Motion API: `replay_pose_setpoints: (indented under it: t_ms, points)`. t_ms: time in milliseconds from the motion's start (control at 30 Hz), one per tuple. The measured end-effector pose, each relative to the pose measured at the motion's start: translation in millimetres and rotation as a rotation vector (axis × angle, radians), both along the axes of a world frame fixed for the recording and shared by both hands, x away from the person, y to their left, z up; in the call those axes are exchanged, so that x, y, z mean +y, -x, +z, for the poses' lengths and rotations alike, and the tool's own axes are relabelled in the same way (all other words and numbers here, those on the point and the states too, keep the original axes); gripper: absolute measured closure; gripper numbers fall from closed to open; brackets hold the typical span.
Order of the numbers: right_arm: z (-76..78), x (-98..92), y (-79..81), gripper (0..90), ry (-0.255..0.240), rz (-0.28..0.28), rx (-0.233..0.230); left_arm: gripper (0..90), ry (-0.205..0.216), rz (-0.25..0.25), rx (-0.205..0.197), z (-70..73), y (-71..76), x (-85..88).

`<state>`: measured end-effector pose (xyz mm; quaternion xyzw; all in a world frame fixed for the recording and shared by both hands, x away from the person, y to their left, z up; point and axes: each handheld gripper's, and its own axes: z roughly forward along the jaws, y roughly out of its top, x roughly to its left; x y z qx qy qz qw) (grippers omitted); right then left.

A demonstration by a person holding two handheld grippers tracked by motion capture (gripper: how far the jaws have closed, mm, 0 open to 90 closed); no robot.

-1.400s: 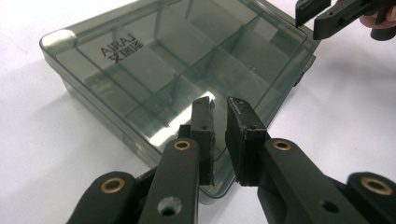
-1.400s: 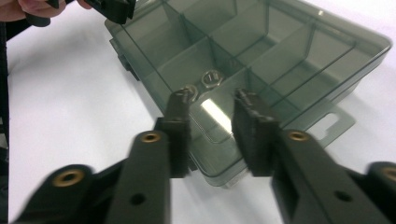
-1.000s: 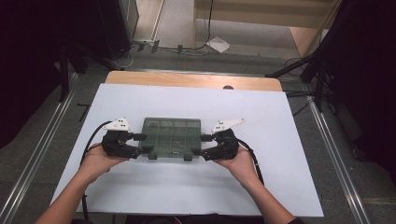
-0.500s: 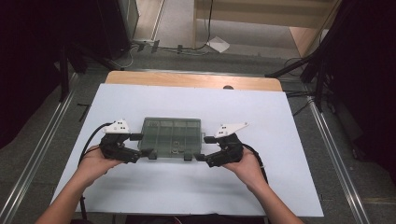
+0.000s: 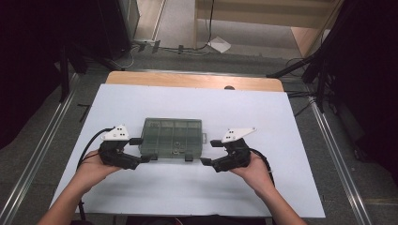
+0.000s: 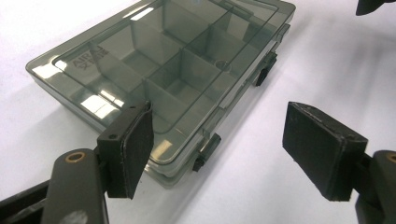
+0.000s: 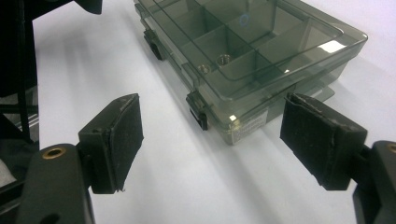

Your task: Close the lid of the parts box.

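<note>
A smoky, see-through compartment box is seen lying flat on the white sheet that covers the table, about midway between its left and right edges and somewhat closer to the near edge than to the far one. Its lid is closed, and two dark latches are seen on its near long side. The inside is divided by thin walls into several compartments. In two neighbouring compartments near the latch side, one small round metal part is seen in each; what kind of part it is cannot be told. The other compartments that can be looked into appear bare.

The left gripper is held at the near left corner of the box. Its jaws have just been opening and now stand wide apart; nothing is gripped. In the left gripper view, one pad is seen just in front of that corner, while the other is well clear over the sheet.

The right gripper is held near the near right corner. Its jaws have also just been opening and are fully spread, with nothing held. In the right gripper view, the corner lies ahead of the pads, apart from them.
</note>
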<state>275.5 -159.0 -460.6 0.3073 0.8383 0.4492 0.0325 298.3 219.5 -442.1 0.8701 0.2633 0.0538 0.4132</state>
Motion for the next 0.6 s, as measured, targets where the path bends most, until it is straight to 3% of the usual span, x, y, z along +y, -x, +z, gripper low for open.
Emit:
replay_pose_setpoints:
  t_ms: [600]
  points:
    - [-9.7,-31.7,14.4,22.1,0.023,-0.053,-0.001,25.2,-0.017,0.029,-0.007,-6.5,8.1,12.3]
